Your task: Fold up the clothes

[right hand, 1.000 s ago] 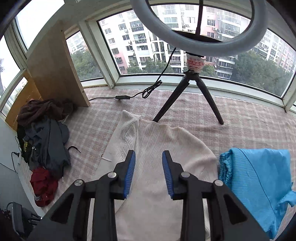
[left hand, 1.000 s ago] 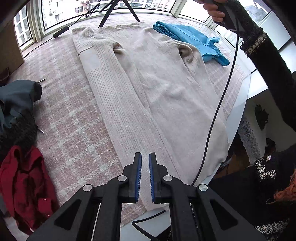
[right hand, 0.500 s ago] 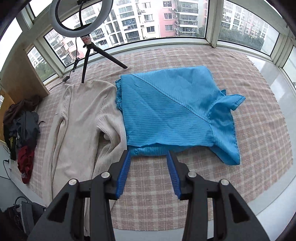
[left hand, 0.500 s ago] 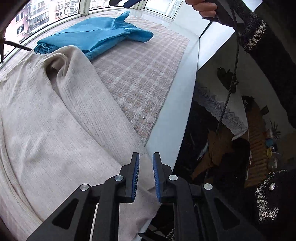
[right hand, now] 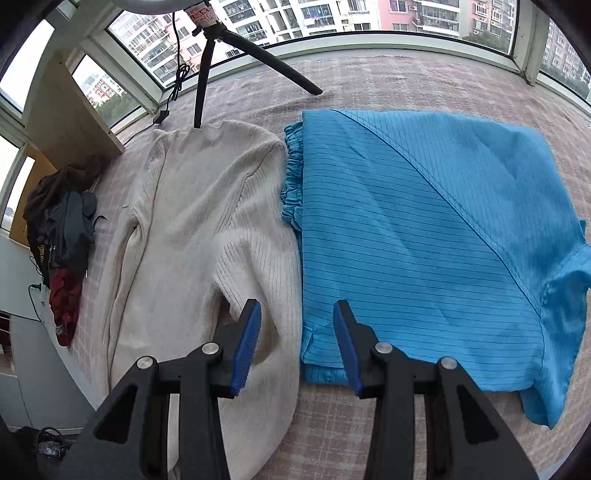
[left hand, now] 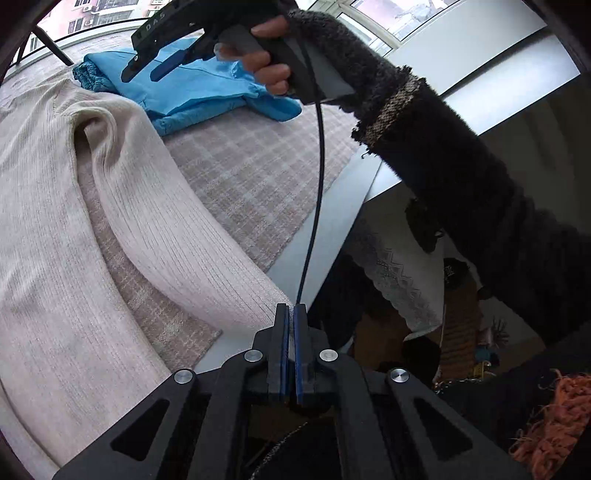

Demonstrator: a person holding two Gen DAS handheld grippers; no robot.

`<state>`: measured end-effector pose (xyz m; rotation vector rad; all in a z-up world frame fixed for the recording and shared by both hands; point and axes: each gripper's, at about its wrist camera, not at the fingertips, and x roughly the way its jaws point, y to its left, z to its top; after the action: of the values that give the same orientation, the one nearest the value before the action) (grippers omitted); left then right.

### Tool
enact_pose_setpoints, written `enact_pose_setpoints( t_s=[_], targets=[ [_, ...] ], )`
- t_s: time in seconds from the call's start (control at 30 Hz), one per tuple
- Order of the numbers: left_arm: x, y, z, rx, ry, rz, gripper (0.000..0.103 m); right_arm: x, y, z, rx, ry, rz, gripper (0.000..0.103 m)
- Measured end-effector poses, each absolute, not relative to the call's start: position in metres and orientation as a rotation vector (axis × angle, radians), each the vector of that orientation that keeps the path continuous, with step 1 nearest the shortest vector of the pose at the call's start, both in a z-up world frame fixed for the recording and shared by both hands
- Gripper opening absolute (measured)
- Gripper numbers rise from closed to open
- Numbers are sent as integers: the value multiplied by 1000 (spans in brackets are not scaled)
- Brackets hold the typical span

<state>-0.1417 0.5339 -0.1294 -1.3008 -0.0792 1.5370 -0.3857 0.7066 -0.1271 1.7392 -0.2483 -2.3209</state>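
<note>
Bay windows (right hand: pixel 332 18), plaid-covered platform (right hand: pixel 406 77)

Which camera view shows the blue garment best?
The right wrist view. There the blue garment lies almost whole beyond the open right gripper, beside the cream sweater. The left wrist view shows only part of it, far off and partly hidden by the hand that holds the other gripper.
</note>
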Motion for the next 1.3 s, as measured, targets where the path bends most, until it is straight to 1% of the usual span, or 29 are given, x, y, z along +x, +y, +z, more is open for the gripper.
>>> enact_pose_setpoints(
  t_s=[0.03, 0.13, 0.33, 0.4, 0.47, 0.5, 0.53, 0.63, 0.73, 0.87, 0.93, 0.97, 1.0, 1.03, 1.07, 1.1, 1.13, 1.17, 1.2, 1.23, 1.3],
  targets=[
    [-142, 527, -118, -1273, -111, 1544, 2, -390, 705, -133, 1762, -238, -2307, 40],
    [-143, 512, -104, -1253, -136, 1576, 2, -402, 702, -148, 1797, -290, -2239, 41],
    [-148, 508, -127, -1337, -146, 1600, 2, -421, 688, -166, 1833, -312, -2189, 42],
    [-147, 507, -131, -1338, -133, 1605, 2, -421, 689, -163, 1836, -324, -2197, 42],
    [-149, 502, -133, -1341, -132, 1610, 2, -422, 689, -161, 1838, -336, -2205, 27],
    [-150, 497, -134, -1344, -131, 1616, 2, -422, 690, -160, 1839, -342, -2209, 10],
    [-151, 493, -135, -1346, -140, 1618, 2, -423, 690, -158, 1840, -348, -2213, 5],
    [-154, 480, -138, -1346, -171, 1625, 2, -424, 691, -154, 1842, -363, -2226, 5],
    [-156, 473, -137, -1335, -179, 1618, 2, -421, 685, -135, 1831, -280, -2261, 5],
    [-159, 468, -138, -1325, -175, 1621, 2, -426, 685, -114, 1793, -295, -2308, 4],
    [-162, 468, -139, -1324, -174, 1620, 2, -428, 682, -106, 1803, -267, -2315, 4],
    [-163, 471, -139, -1325, -176, 1614, 2, -427, 679, -107, 1830, -230, -2301, 5],
    [-164, 475, -139, -1326, -177, 1611, 2, -424, 674, -111, 1871, -204, -2277, 15],
    [-165, 482, -140, -1325, -174, 1606, 2, -420, 670, -115, 1909, -181, -2256, 37],
    [-165, 492, -142, -1329, -172, 1574, 2, -406, 671, -117, 1908, -189, -2266, 47],
    [-164, 503, -145, -1336, -170, 1532, 3, -393, 672, -119, 1907, -198, -2276, 54],
    [-162, 515, -149, -1364, -147, 1476, 9, -380, 674, -121, 1906, -207, -2286, 54],
    [-159, 522, -150, -1389, -101, 1438, 11, -366, 675, -123, 1905, -222, -2295, 54],
    [-155, 529, -151, -1410, -50, 1408, 15, -348, 681, -127, 1904, -295, -2296, 54],
    [-152, 529, -150, -1403, -2, 1398, 15, -330, 687, -131, 1902, -368, -2295, 54],
    [-157, 516, -144, -1373, 107, 1424, 21, -291, 693, -140, 1899, -492, -2258, 54]
  ],
)
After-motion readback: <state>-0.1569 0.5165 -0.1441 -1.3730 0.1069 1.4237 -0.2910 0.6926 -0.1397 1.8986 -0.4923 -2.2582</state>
